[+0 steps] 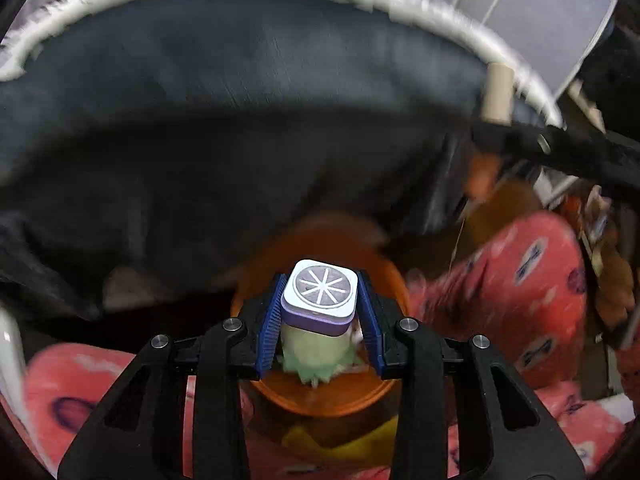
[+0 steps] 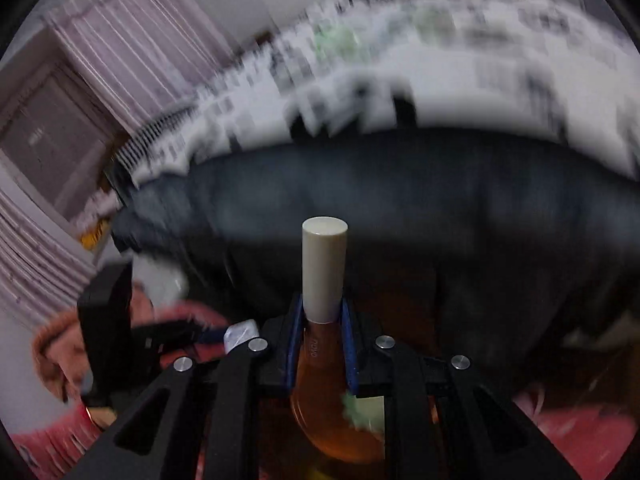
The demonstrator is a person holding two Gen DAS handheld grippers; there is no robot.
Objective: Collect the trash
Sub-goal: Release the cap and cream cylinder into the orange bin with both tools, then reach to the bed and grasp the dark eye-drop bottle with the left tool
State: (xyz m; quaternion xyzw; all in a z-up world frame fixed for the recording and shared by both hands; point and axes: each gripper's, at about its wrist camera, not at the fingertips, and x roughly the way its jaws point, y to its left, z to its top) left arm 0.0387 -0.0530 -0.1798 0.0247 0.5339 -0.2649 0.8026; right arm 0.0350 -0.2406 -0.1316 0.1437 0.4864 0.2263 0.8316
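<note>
Two tools (image 1: 320, 320) (image 2: 320, 344), one orange dustpan (image 1: 320, 400), one square-headed brush (image 1: 320, 288).

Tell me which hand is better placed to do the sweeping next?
Probably left. The left gripper clamps the brush, bristles over the orange dustpan; the right gripper is busy holding the dustpan's cream handle.

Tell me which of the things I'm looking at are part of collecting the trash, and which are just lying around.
Part of the job:
- left tongs, shut on a small pot with a white square lid
- right tongs, shut on an amber bottle with a cream cap
- black trash bag

Lying about:
- red patterned cloth
- newspaper
</note>
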